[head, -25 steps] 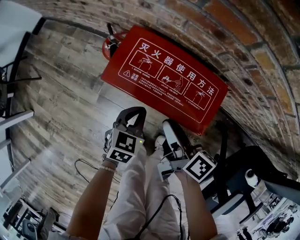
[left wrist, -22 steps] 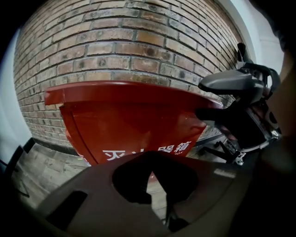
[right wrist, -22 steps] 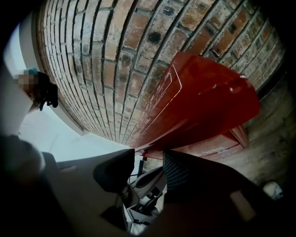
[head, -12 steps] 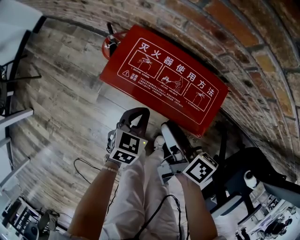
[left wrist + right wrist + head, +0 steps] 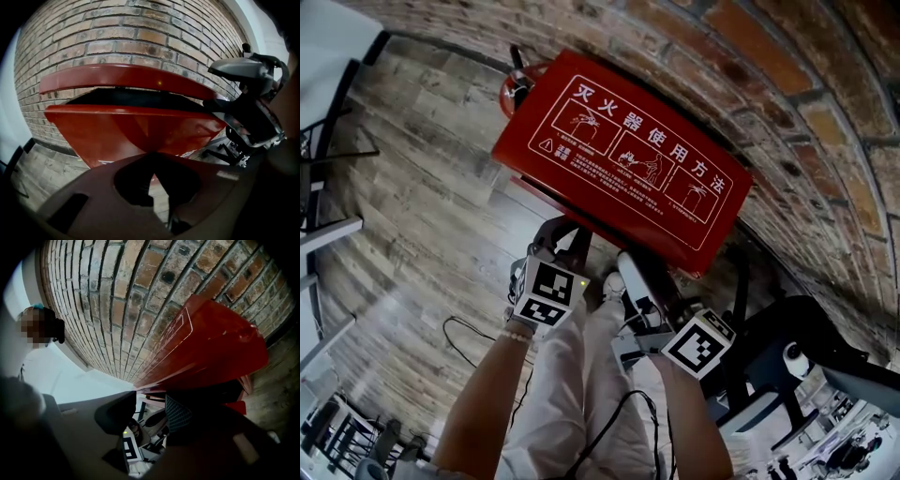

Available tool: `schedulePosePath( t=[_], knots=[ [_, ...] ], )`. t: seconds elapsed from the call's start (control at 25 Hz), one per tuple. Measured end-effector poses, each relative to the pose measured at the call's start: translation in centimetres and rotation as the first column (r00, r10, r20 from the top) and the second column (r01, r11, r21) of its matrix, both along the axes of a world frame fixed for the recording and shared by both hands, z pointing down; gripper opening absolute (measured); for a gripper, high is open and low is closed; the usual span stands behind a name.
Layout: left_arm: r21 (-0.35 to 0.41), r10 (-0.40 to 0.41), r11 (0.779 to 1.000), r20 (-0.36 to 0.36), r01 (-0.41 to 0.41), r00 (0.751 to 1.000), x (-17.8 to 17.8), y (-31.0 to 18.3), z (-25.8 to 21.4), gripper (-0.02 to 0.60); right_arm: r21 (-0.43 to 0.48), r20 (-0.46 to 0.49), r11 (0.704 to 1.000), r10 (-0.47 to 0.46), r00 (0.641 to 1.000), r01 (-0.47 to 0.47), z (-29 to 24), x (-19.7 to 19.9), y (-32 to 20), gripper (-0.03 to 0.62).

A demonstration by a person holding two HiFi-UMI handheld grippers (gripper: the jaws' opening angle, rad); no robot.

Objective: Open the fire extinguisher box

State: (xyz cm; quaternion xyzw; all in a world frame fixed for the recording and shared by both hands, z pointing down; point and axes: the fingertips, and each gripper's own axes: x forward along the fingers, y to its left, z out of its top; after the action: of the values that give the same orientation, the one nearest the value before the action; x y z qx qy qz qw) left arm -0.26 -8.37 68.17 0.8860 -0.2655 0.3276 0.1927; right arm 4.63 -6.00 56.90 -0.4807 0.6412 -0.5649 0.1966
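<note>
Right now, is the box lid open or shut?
Partly open: the lid is lifted off the box, with a dark gap between them across the front.

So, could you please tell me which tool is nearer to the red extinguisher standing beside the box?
Left. The left tool fronts the box near the extinguisher end; the right tool is farther along the box.

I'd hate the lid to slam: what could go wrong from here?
The lid stands only a crack above the red box, and neither gripper clamps it: the left gripper is shut on nothing, and the right gripper is open. The lid may slip and drop shut.
A cable trails across the person's trousers and could snag as the arms rise.
</note>
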Motion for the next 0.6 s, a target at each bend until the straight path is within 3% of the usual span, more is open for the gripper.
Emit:
schedulePosePath(
  t=[0.6],
  knots=[
    [-0.003, 0.026, 1.000, 0.056, -0.026, 0.998, -1.1, 1.5, 0.9, -0.002, 0.040, -0.122, 0.995, -0.081, 0.989, 0.087, -2.9, 0.0, 0.1, 0.173]
  ],
)
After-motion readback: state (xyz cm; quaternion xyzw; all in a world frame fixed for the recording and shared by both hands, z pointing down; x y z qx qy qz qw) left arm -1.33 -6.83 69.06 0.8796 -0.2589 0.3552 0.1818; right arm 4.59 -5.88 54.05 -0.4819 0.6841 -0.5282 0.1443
